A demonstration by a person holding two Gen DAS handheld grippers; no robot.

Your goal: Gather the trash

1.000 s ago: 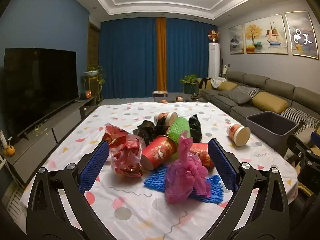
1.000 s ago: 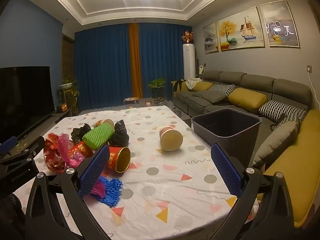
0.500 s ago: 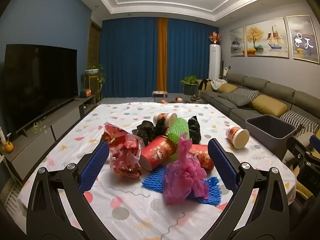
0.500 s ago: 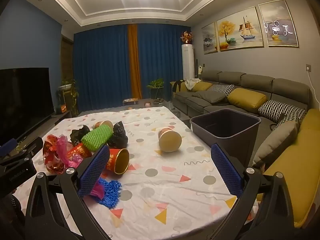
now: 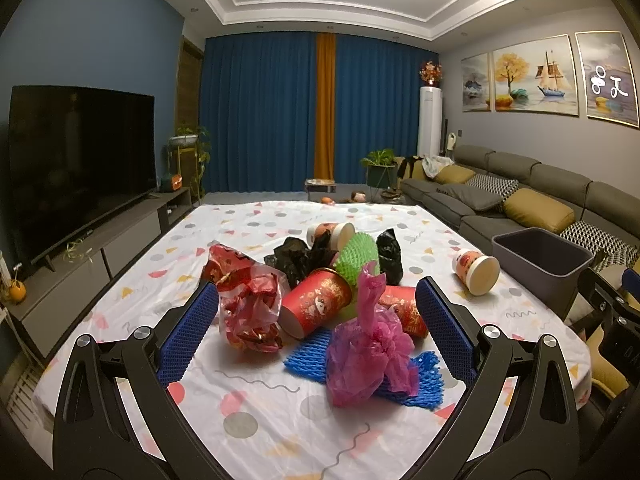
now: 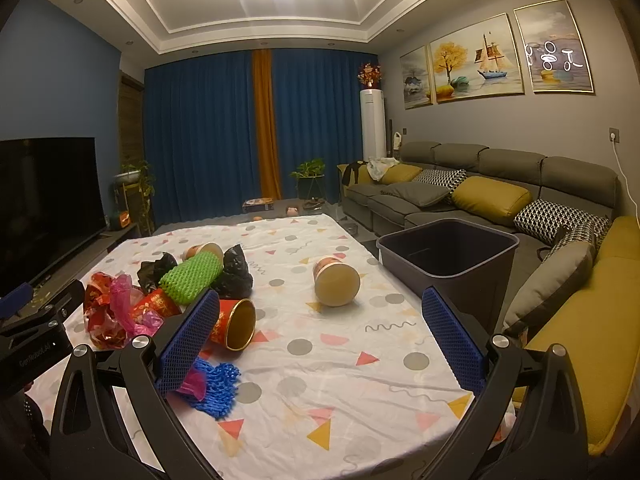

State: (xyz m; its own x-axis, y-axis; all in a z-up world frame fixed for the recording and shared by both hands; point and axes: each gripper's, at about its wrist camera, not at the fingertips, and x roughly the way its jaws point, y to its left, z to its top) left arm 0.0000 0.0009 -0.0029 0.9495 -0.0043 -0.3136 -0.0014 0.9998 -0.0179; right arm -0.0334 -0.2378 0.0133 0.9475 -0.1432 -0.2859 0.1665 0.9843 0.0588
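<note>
A heap of trash lies on the table's patterned cloth (image 5: 256,412): a pink plastic bag (image 5: 366,344) on blue foam netting (image 5: 416,384), a red crumpled wrapper (image 5: 248,304), red paper cups (image 5: 316,304), green foam netting (image 5: 356,252) and black bags (image 5: 298,258). My left gripper (image 5: 318,332) hovers open just short of the heap, empty. A lone cup (image 6: 336,282) lies on its side apart from the pile. My right gripper (image 6: 320,340) is open over bare cloth, empty. The dark grey bin (image 6: 448,256) stands by the table's right edge.
A grey sofa (image 6: 500,196) with yellow and patterned cushions runs along the right wall. A TV (image 5: 76,168) on a low cabinet fills the left side. Blue curtains and potted plants stand at the far end. The left gripper's body (image 6: 36,340) shows in the right wrist view.
Both grippers have drawn slightly back and up from the table; the views tilt a little higher. Nothing on the table has moved.
</note>
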